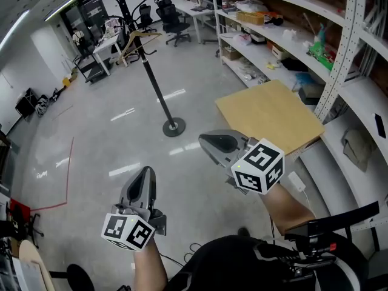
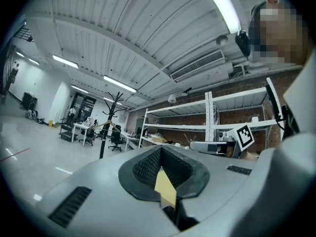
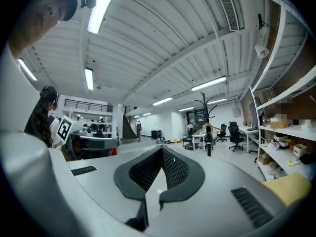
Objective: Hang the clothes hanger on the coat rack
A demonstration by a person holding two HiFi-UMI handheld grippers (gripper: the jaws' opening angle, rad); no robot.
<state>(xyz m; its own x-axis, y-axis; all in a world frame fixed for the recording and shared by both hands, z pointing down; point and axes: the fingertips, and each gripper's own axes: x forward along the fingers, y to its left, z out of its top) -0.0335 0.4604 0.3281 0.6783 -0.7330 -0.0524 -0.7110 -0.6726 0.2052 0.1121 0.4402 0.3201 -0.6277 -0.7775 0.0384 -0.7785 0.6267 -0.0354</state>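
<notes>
**A:** Head view: which step?

**B:** Finished, I'd judge. The pale wooden clothes hanger (image 1: 138, 38) hangs high on the coat rack (image 1: 154, 86), well apart from the left hand-held gripper (image 1: 145, 177) and right hand-held gripper (image 1: 209, 143) (both empty).

**A:** Left gripper view?

**B:** Jaws together on nothing; the hanger is far off.

**A:** Right gripper view?

**B:** Jaws together too. Nothing left to move.

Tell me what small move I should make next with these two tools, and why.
Probably just lower both tools and stop. The wooden hanger already hangs on the coat rack across the floor. The left tool and right tool are both shut, holding nothing, well short of the rack. Nothing seems left to carry.
</notes>
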